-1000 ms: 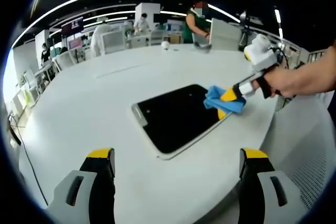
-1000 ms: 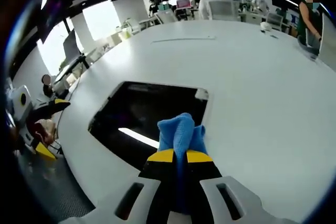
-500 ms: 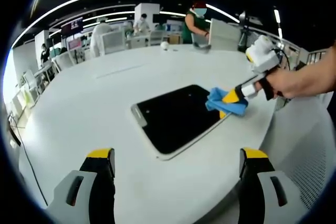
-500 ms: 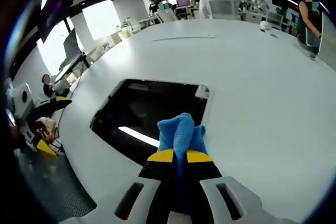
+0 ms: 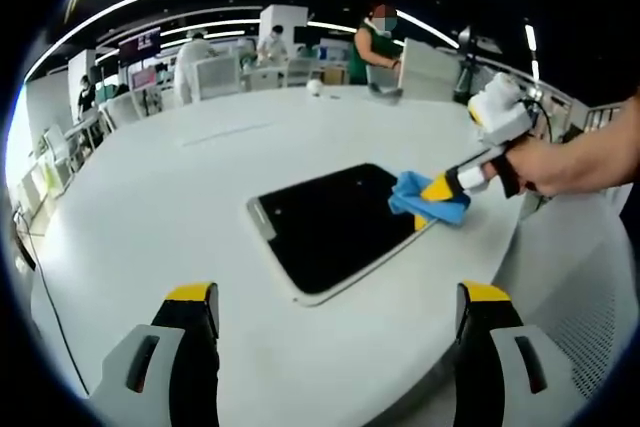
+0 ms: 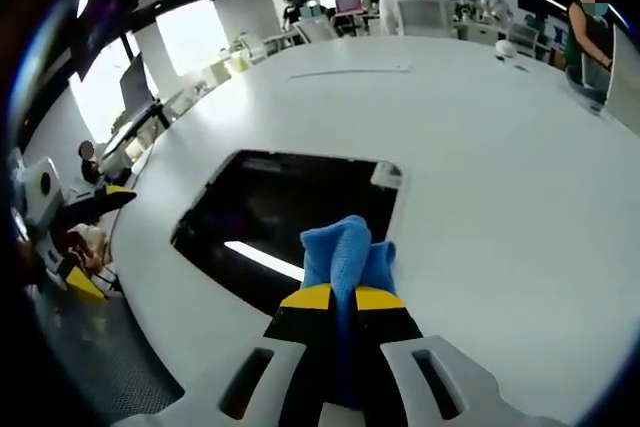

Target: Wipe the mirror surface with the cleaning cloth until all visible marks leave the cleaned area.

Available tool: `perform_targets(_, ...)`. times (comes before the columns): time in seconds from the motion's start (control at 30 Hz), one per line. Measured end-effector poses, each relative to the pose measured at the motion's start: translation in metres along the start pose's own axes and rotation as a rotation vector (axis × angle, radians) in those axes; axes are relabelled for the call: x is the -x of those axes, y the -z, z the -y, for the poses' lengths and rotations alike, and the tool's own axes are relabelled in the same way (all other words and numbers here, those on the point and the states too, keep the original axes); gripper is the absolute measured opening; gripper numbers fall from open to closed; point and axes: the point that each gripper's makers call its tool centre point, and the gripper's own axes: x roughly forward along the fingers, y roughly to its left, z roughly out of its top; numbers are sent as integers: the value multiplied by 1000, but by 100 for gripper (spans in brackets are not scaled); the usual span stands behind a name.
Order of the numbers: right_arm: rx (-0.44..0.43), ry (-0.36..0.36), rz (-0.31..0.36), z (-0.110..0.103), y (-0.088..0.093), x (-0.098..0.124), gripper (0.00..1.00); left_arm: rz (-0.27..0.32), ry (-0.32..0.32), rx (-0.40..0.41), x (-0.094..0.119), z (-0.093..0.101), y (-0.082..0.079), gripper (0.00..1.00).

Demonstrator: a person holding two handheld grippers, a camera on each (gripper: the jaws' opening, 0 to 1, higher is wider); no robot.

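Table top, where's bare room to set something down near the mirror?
The white table is bare left of the mirror, beyond it, and between it and the near edge. It is crowded at the mirror's right corner, where the right hand-held gripper presses the blue cloth.

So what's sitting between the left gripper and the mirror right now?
Nothing: in the left gripper view, bare white table runs from the open left gripper to the mirror.
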Motion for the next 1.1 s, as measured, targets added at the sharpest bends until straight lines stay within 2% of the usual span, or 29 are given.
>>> perform_targets(0.43,36,-12,2,-12,-1,-4,1,13,-3,-3,0,0,-2,99)
perform_targets(0.93,39,-32,7,-24,-5,-12,1,11,-7,8,0,-2,-2,99)
perform_targets(1.1,40,-47,9,-37,-8,-15,1,15,-10,15,1,-2,-3,99)
